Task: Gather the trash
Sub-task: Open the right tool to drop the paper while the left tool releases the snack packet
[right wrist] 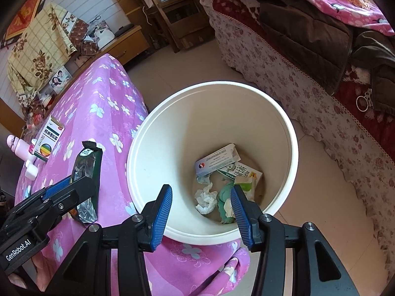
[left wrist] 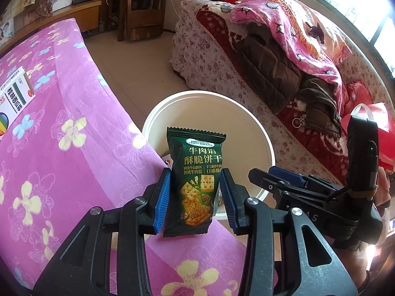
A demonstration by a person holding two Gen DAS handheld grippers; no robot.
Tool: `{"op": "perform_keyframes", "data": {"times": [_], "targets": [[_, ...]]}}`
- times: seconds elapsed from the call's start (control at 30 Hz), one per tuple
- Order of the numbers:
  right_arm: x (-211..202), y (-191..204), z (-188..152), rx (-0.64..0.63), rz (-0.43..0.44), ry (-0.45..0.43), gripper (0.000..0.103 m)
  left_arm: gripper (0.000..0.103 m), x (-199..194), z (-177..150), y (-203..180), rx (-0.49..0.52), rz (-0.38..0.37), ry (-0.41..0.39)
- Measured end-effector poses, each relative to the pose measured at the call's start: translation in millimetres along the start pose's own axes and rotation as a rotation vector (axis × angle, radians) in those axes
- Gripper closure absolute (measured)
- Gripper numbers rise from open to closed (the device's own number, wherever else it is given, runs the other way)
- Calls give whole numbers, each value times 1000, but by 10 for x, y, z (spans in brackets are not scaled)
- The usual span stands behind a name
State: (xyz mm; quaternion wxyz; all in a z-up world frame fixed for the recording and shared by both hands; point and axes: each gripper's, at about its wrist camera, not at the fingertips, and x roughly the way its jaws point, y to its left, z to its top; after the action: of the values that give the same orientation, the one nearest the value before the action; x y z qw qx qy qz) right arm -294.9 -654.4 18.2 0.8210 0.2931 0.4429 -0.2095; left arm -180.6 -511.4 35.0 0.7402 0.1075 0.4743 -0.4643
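Note:
My left gripper (left wrist: 195, 197) is shut on a dark green biscuit packet (left wrist: 195, 180), held upright over the edge of the pink flowered table (left wrist: 61, 148), beside the white bucket (left wrist: 158, 116). In the right wrist view the packet (right wrist: 86, 172) shows at the left in the left gripper (right wrist: 74, 187). My right gripper (right wrist: 201, 212) is open and empty above the near rim of the white bucket (right wrist: 291, 128). Inside lie a white medicine box (right wrist: 217, 162), crumpled tissue (right wrist: 206, 198), a green-and-white carton (right wrist: 246, 175) and a green scrap (right wrist: 226, 194).
A white medicine box with a rainbow mark (right wrist: 48, 140) and a pink-white bottle (right wrist: 22, 150) lie on the table; the box also shows in the left wrist view (left wrist: 14, 96). A flowered sofa (right wrist: 308, 93) with clothes and blankets runs along the right. A wooden chair (right wrist: 177, 12) stands at the back.

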Motion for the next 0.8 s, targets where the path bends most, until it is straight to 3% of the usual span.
{"op": "perform_keyframes", "data": {"times": [0.4,0.8], "targets": [[-105,-60,21,19,-6,-19,55,61,-70,19,-63,17,-21,-20],[-174,87,-34,2,10,-24,55,61,-205,-79,-19,25,37,-40]]}}
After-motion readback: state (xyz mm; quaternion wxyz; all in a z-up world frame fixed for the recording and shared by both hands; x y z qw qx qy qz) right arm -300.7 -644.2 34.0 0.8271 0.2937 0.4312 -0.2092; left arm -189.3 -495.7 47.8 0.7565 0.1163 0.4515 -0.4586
